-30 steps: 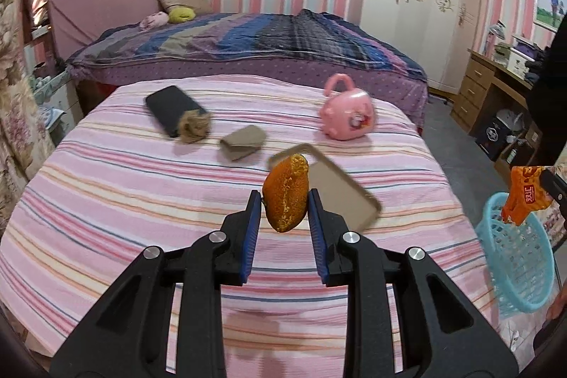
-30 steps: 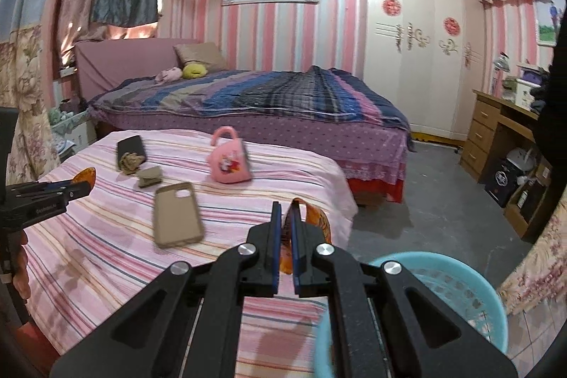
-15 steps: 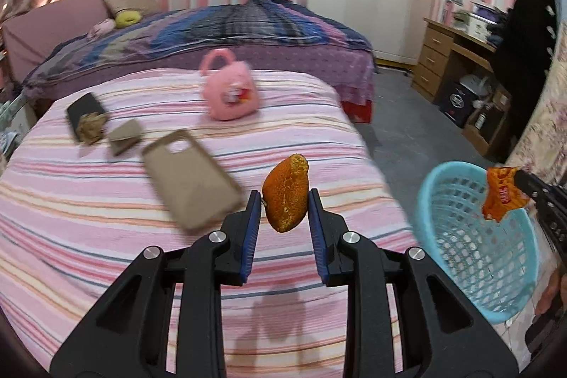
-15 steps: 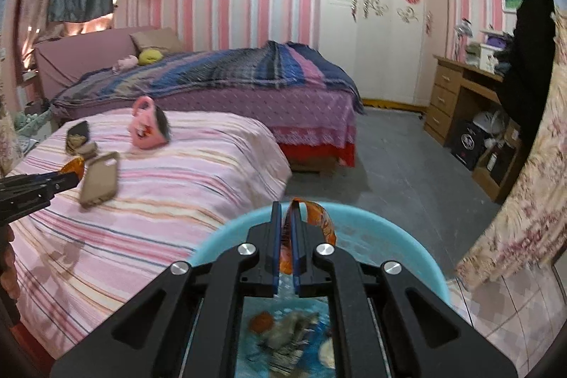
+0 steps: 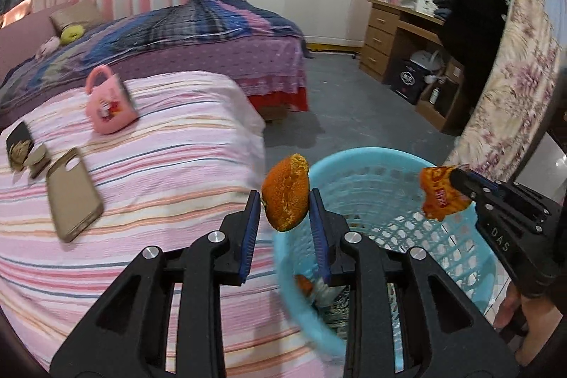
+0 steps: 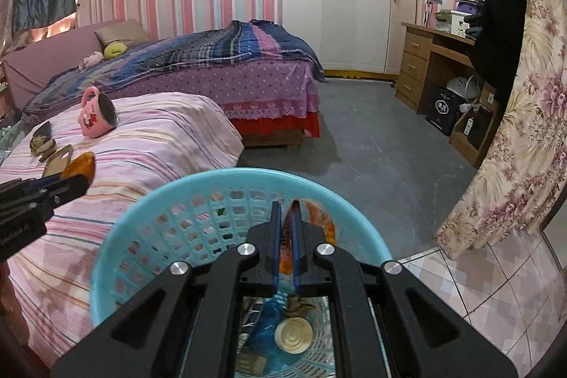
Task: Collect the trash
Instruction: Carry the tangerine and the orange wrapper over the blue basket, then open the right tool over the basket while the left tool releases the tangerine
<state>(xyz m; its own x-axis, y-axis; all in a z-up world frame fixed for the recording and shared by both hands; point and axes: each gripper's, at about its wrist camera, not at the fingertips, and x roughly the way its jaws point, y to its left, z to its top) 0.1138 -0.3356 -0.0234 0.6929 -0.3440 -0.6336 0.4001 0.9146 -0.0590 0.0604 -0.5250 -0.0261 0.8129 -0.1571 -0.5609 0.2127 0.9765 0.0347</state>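
Note:
My left gripper point(image 5: 283, 191) holds a piece of orange peel point(image 5: 286, 201) between its blue pads; the jaws are opening slightly, with the peel still touching both. It hangs at the near-left rim of the light blue basket point(image 5: 372, 153), beside the striped bed. My right gripper point(image 6: 286, 206) is shut on a crumpled orange wrapper point(image 6: 324, 225), right above the basket point(image 6: 226, 174) mouth. The left wrist view shows that wrapper point(image 5: 441, 197) over the basket's right side. In the right wrist view the left gripper point(image 6: 76, 179) and peel point(image 6: 79, 165) come in from the left.
On the pink striped bed point(image 5: 159, 165) lie a pink mug point(image 5: 108, 110), a tan phone case point(image 5: 72, 193) and small dark items. The basket holds several bits of trash, among them a round lid point(image 6: 294, 337). A floral curtain point(image 6: 514, 147) hangs at right, with a wooden desk point(image 6: 428, 66) behind.
Both grippers have swung right, away from the bed, with their loads. The right one now hangs over the basket mouth, and the left one has reached its rim.

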